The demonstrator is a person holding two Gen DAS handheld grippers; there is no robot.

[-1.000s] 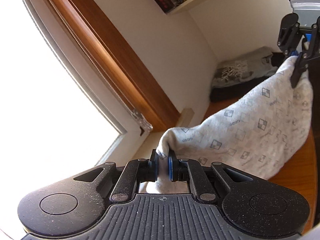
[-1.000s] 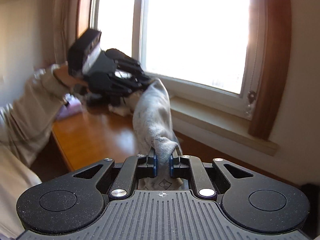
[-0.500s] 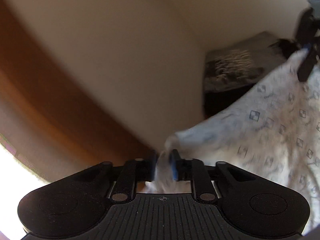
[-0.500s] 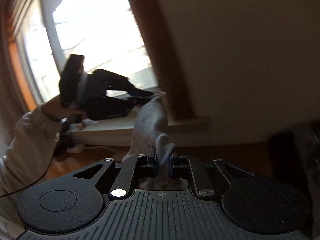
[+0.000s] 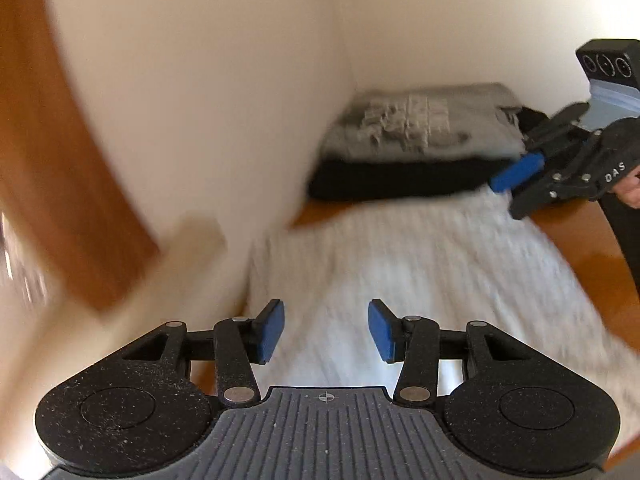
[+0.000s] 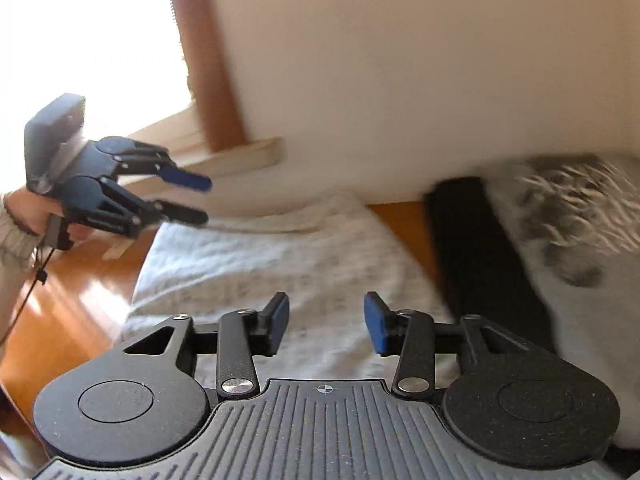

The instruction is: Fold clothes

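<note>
A light grey patterned garment (image 5: pixel 420 280) lies spread flat on the wooden table (image 5: pixel 580 240), blurred by motion. My left gripper (image 5: pixel 326 330) hovers over its near edge, jaws opening, nothing between the blue pads. In the right wrist view the same garment (image 6: pixel 280 256) lies under my right gripper (image 6: pixel 326 322), whose jaws are also opening and hold nothing. Each view shows the other gripper: the right gripper (image 5: pixel 516 192) is over the garment's far right corner, and the left gripper (image 6: pixel 200 199) is at its left end, both parted.
A folded stack, a grey printed shirt (image 5: pixel 420 128) on a black one (image 5: pixel 392 180), sits against the wall corner just beyond the garment. It fills the right side in the right wrist view (image 6: pixel 520 260). A window (image 6: pixel 80 40) with a wooden frame and sill lies to the left.
Both grippers swung down toward the table and let go of the garment, which hung stretched between them before. It now lies flat, and both pairs of jaws have parted.
</note>
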